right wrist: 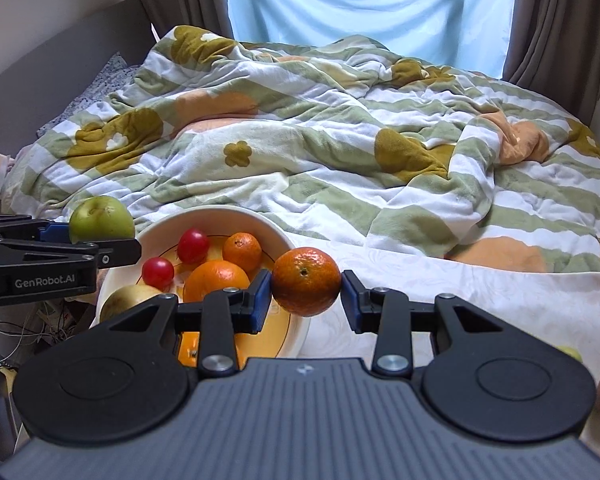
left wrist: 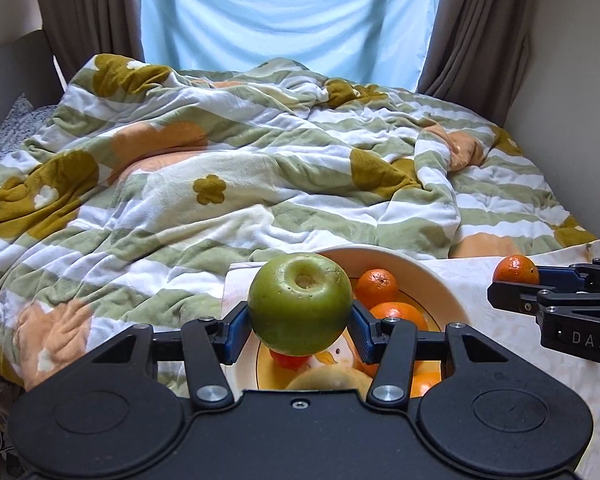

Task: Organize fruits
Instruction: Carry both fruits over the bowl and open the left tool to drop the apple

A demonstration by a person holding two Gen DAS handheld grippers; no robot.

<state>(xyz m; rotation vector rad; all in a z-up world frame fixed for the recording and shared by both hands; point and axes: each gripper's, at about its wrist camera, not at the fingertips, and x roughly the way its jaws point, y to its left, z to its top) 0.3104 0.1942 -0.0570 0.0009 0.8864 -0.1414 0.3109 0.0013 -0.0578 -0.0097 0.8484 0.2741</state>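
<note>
The left gripper (left wrist: 300,330) clamps an apple (left wrist: 299,303) above the bowl (left wrist: 440,280) at lower centre, while the right gripper (right wrist: 305,300) grips an orange (right wrist: 306,282) beside its rim. Both fruits look bound for the bowl; next, each needs lowering in and releasing.

The right gripper (left wrist: 516,280) body bears the white letters "DAS" (cut off at the frame edge). The left gripper (right wrist: 104,236) body bears the white marking "GenRobot.AI". No other legible text is present.

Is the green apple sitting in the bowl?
No, the left gripper holds the green apple up above the bowl.
</note>
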